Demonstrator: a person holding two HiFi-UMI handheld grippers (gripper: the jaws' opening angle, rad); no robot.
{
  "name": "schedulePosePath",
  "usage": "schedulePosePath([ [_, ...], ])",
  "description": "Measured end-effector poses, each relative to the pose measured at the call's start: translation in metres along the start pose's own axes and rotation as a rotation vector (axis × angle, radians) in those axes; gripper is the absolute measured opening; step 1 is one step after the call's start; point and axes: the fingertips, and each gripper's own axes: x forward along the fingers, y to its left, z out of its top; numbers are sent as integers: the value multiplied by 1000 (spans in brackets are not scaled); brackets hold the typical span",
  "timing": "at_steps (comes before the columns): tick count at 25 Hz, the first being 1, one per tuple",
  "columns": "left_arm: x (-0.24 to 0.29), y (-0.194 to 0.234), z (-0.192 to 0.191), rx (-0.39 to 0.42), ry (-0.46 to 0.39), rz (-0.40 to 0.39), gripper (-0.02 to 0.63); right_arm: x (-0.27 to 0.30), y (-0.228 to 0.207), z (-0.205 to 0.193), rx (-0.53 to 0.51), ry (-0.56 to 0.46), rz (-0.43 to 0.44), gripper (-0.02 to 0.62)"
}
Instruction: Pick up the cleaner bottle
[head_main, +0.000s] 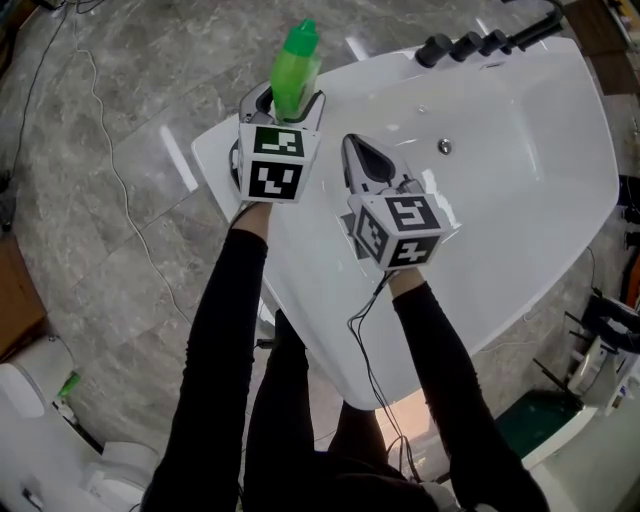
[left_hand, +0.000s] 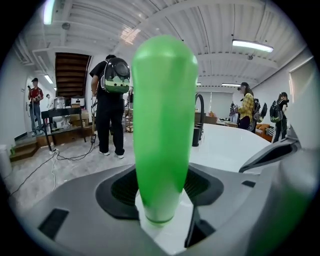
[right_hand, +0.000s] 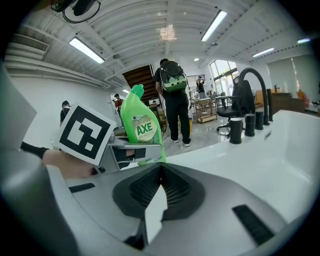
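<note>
The left hand-held gripper (head_main: 286, 104) is clamped on the cleaner bottle (head_main: 296, 62), one jaw on each flank of the green body. The bottle stands upright between them, cap uppermost, and its label faces the right hand-held gripper's camera. It sits above the left corner of the white basin (head_main: 520, 190), at the rim; whether its base touches the rim or hangs just clear of it cannot be told. The marker cube (head_main: 272, 165) of this gripper faces up at the head camera, with the person's dark sleeve (head_main: 225, 330) behind it.

To the right, the right hand-held gripper (head_main: 353, 148) hovers over the basin's near slope with its jaws brought together, tips meeting and nothing between them. It is near the bottle but apart from it.

Further right, a small round metal fitting (head_main: 444, 147) sits in the basin wall, and a black faucet (head_main: 480, 42) with its black handles stands along the far rim. Grey stone floor (head_main: 100, 200) surrounds the basin.
</note>
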Motion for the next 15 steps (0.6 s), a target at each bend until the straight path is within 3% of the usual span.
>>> schedulePosePath([
  [12,8,2,0,15,-2,19,253,6,0,0,2,-1,0,2],
  [15,8,4,0,11,-6,24,227,6,1,-2,2,1,-2,2],
])
